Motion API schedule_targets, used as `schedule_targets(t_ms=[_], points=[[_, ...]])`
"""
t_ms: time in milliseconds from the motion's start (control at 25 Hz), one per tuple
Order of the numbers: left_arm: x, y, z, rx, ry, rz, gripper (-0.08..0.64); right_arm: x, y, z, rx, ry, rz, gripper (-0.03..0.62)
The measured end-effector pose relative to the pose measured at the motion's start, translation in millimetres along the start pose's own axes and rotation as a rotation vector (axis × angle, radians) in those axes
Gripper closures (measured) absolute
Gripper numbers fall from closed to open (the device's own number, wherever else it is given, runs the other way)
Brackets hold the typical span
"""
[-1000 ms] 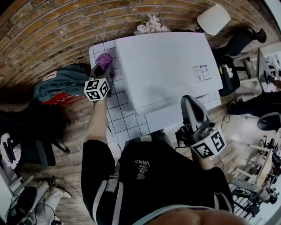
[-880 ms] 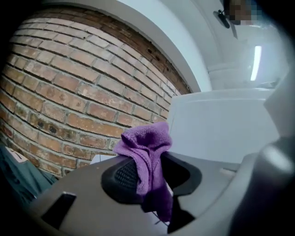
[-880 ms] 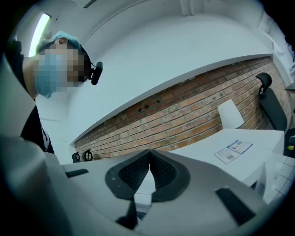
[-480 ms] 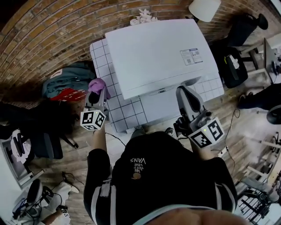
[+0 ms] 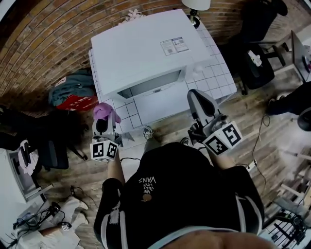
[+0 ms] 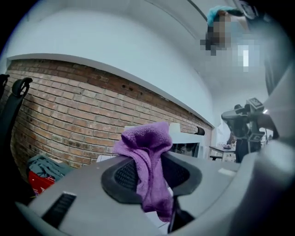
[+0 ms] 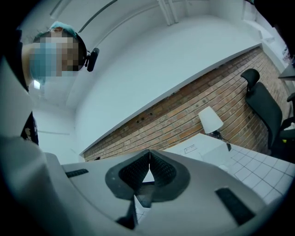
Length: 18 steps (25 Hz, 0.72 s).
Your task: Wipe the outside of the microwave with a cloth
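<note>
A white microwave (image 5: 146, 53) stands on a white tiled table (image 5: 216, 78) against the brick wall, its door front facing me. My left gripper (image 5: 104, 121) is off the table's front left corner, shut on a purple cloth (image 5: 103, 111) that sticks up between its jaws (image 6: 147, 152). The cloth is clear of the microwave. My right gripper (image 5: 197, 104) hangs in front of the microwave's lower right, shut with nothing in it; in the right gripper view its tips meet (image 7: 149, 159).
A white lamp (image 5: 197, 5) stands behind the microwave. Left of the table lie a teal and red bag (image 5: 70, 95) and a black chair (image 5: 43, 146) on the wooden floor. More chairs (image 5: 257, 53) and desks are at the right.
The left gripper with the cloth has come off the microwave's left side and drawn back toward me, past the table corner. The head has pulled back, showing the microwave's front.
</note>
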<state>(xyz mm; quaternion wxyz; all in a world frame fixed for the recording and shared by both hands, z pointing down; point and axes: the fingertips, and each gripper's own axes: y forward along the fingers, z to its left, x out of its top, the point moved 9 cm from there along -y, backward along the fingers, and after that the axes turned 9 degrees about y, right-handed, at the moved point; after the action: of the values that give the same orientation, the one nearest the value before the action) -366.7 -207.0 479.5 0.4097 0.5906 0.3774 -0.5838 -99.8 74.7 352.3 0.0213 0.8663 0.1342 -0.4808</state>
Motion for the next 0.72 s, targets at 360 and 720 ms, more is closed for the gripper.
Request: schedule_targets(t_ms=[360,720], points=[[8.1,13.2,-151.0,-0.075,0.0,-0.043,0.43,41.4,-111.5,-64.7,-0.033,-0.031,-0.013,0.592],[32.9,73.5,-267.1,-0.256,-0.037,-0.07,0.43,70.8,-174.7,-115.8,-0.109,-0.056,-0.083,0.592]])
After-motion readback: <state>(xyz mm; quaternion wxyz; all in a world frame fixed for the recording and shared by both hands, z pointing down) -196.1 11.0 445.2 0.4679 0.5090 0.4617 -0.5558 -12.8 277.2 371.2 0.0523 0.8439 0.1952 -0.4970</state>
